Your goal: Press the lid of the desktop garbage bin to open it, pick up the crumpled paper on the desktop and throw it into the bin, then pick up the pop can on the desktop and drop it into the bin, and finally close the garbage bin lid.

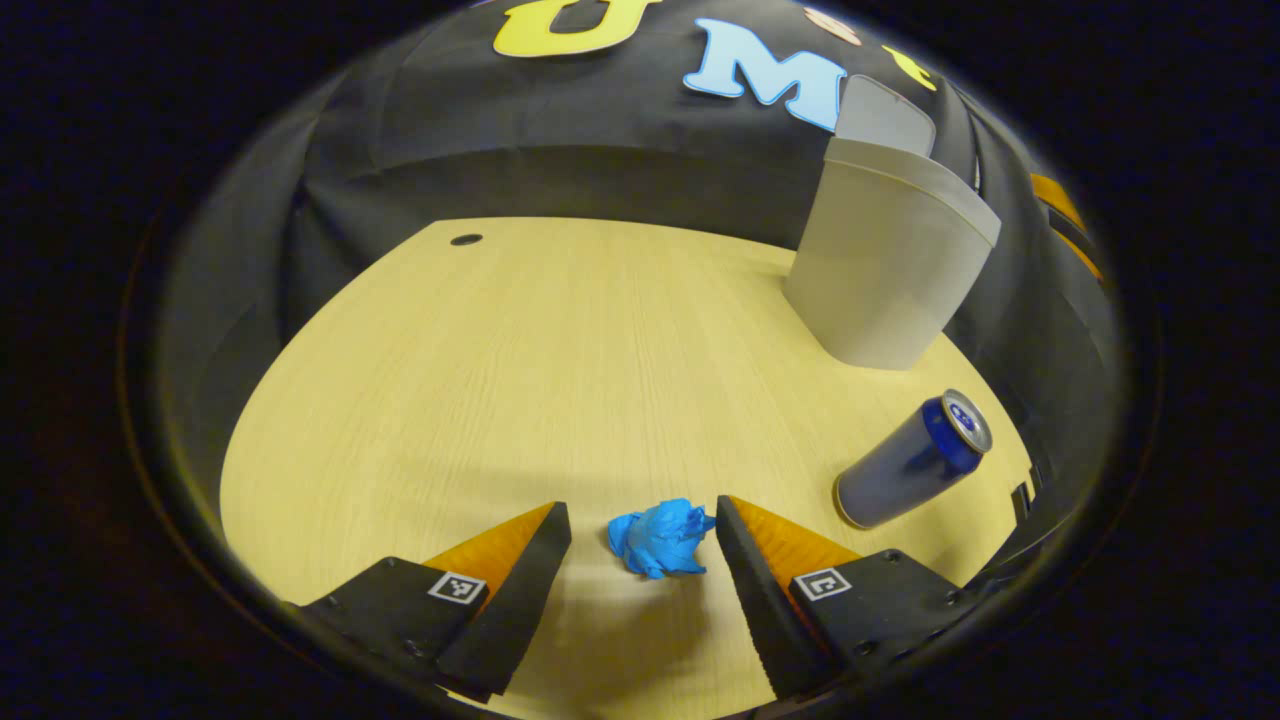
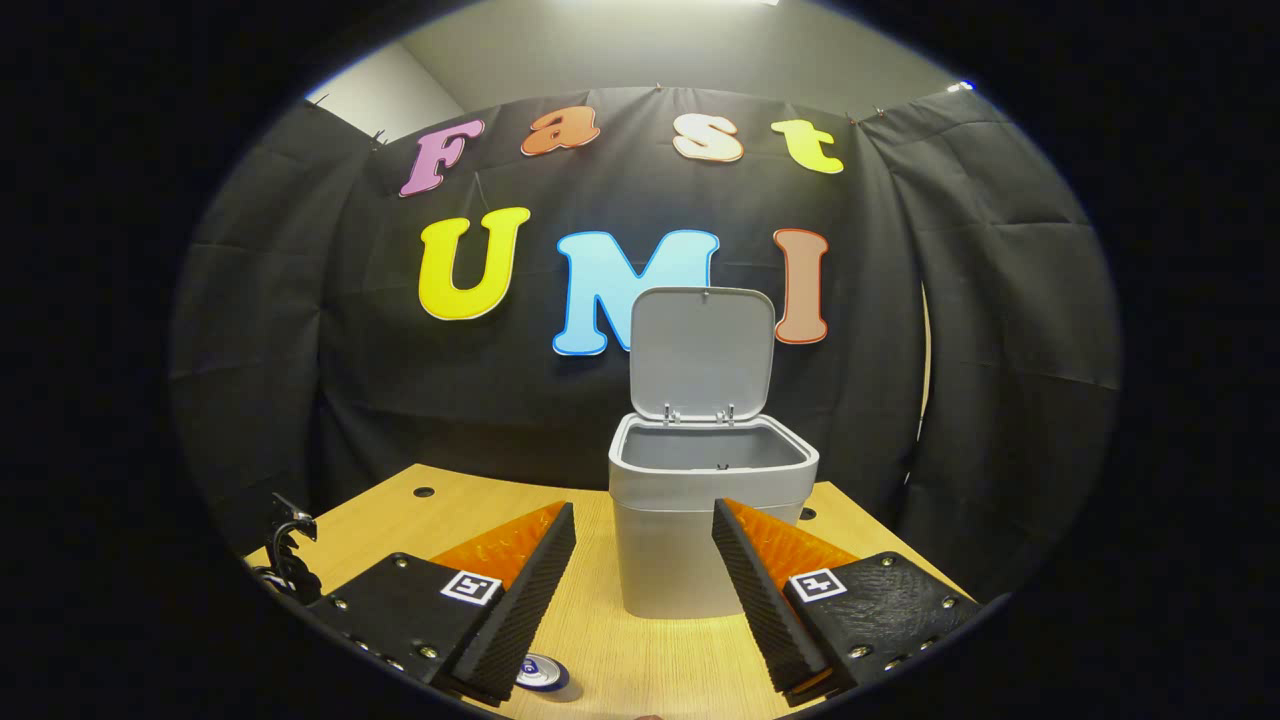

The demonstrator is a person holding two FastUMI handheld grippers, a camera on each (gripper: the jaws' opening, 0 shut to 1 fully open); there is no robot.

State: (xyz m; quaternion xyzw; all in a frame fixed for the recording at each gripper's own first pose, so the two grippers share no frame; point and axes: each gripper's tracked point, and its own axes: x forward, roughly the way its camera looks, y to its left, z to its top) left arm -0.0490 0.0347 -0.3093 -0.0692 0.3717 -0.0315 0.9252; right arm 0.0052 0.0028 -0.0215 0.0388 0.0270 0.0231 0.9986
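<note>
One bin (image 2: 700, 520), one crumpled paper (image 1: 662, 538), one pop can (image 1: 912, 462), two grippers. Bin pale grey, squarish with rounded rim, stands on wooden desk (image 1: 520, 380) near booth wall; lid (image 2: 702, 352) hinged upright, mouth open. Paper bright blue, small wrinkled wad, lies on desk between fingers of left gripper (image 1: 640, 525); jaws wide, right finger just beside paper, contact unclear. Can dark blue, silver top, lies on side near bin. Right gripper (image 2: 642, 530) faces bin, jaws wide, holds nothing; can top (image 2: 541, 672) shows below its left finger.

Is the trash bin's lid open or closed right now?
Open. The lid stands straight up behind the bin, and you can see down inside.
</note>
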